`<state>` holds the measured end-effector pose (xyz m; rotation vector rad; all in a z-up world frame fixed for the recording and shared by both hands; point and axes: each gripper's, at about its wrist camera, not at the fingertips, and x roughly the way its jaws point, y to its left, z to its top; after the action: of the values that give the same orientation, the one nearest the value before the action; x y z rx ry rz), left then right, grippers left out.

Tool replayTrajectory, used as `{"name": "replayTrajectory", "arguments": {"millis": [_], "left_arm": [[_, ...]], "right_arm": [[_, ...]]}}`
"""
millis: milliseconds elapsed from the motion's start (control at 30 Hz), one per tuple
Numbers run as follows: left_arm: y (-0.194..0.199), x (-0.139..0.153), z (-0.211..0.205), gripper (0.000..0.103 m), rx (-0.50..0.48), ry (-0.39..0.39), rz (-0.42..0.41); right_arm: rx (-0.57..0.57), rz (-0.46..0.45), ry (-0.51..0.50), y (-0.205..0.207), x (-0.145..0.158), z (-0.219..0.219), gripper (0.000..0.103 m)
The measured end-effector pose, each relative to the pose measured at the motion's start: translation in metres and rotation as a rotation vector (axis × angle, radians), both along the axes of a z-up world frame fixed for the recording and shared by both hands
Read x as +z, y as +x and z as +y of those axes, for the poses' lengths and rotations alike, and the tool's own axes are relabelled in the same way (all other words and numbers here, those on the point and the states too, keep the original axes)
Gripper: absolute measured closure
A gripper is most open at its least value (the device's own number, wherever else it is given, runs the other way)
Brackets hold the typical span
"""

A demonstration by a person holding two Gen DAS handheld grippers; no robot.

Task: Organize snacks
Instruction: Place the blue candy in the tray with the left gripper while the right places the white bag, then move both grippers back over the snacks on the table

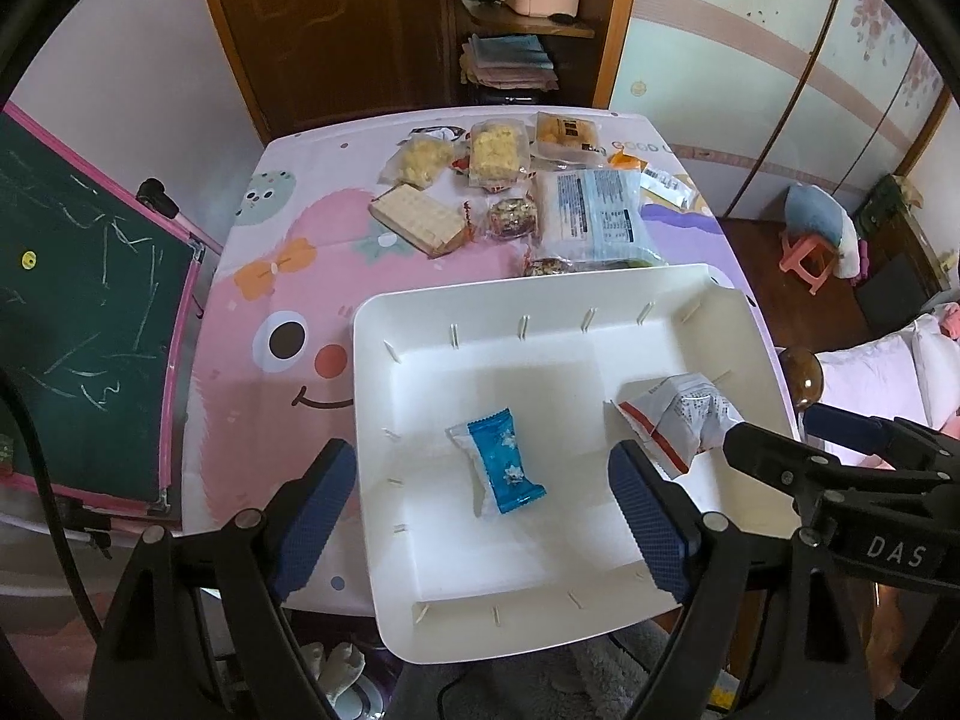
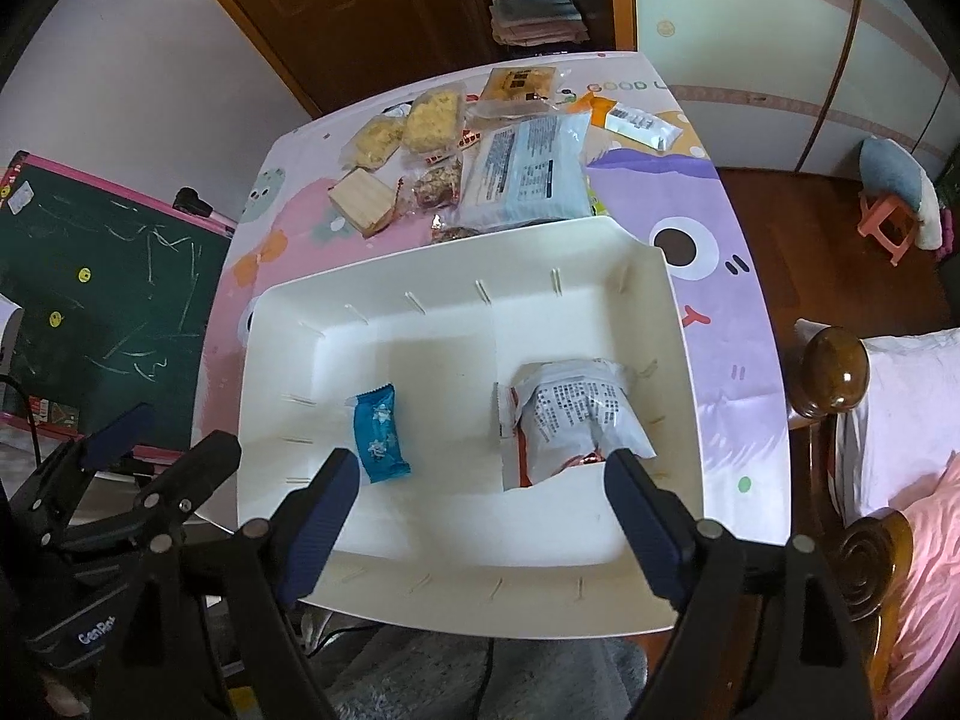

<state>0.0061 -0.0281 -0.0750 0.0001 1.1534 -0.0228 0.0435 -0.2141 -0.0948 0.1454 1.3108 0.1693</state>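
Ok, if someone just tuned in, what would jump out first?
The big white tray at the table's near edge, holding only a blue candy packet left of centre and a white-and-red pouch on its right side. Behind it, a heap of unsorted snacks on the cartoon tablecloth.

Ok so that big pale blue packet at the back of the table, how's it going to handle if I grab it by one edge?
The big pale blue packet looks like a soft, flat plastic pouch, so it will probably sag or fold when lifted by one edge. Its glossy film may slip between the fingers. It lies against the smaller snacks beside it, so dragging it could nudge them.
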Motion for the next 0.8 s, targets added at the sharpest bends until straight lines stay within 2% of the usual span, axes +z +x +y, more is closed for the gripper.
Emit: {"name": "replayTrajectory", "arguments": {"millis": [433,800], "left_arm": [[-0.008,0.019,-0.004,0.018,0.022,-0.007,-0.023],[-0.014,0.054,-0.016,0.018,0.028,0.027,-0.125]], "right_arm": [[0.019,-0.047,0.027,-0.008,0.02,-0.007,0.019],[0.054,-0.119,0.054,-0.01,0.048,-0.017,0.018]]}}
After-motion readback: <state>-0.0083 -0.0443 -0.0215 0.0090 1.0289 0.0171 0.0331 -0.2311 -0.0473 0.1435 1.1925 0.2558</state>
